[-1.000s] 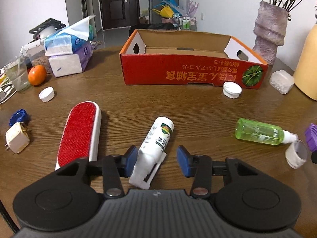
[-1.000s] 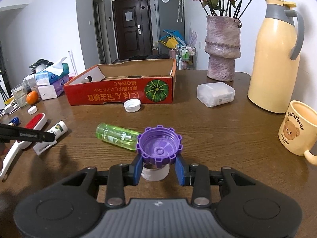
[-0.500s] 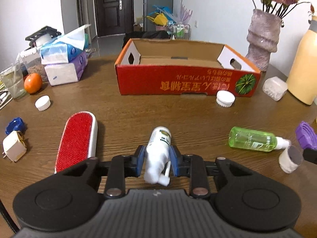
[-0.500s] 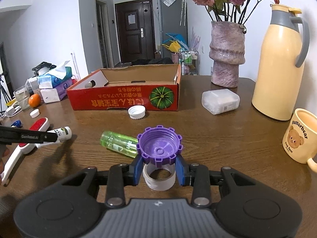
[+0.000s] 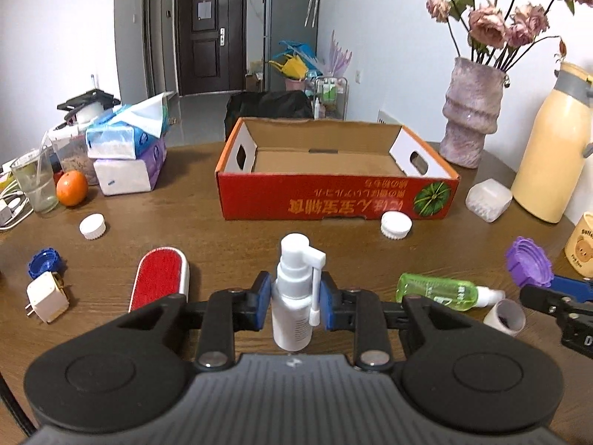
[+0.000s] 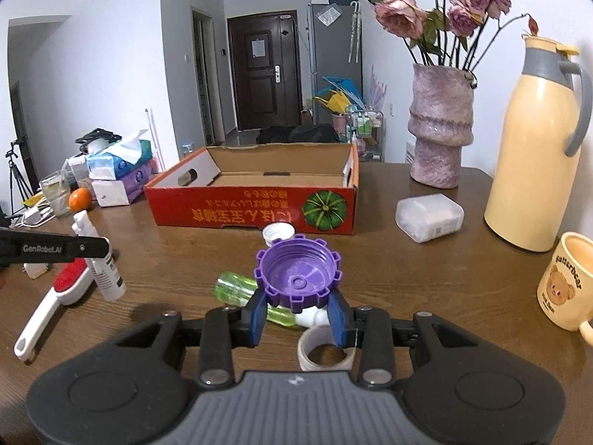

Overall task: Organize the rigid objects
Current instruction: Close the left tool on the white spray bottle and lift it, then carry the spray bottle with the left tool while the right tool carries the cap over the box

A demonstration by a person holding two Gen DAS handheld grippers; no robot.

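The left gripper [image 5: 292,298] is clamped with both blue pads on the body of an upright white spray bottle [image 5: 294,289], while the right gripper [image 6: 298,313], pointing forward and slightly downward, pinches a purple screw cap [image 6: 297,272] by its rim between its pads.
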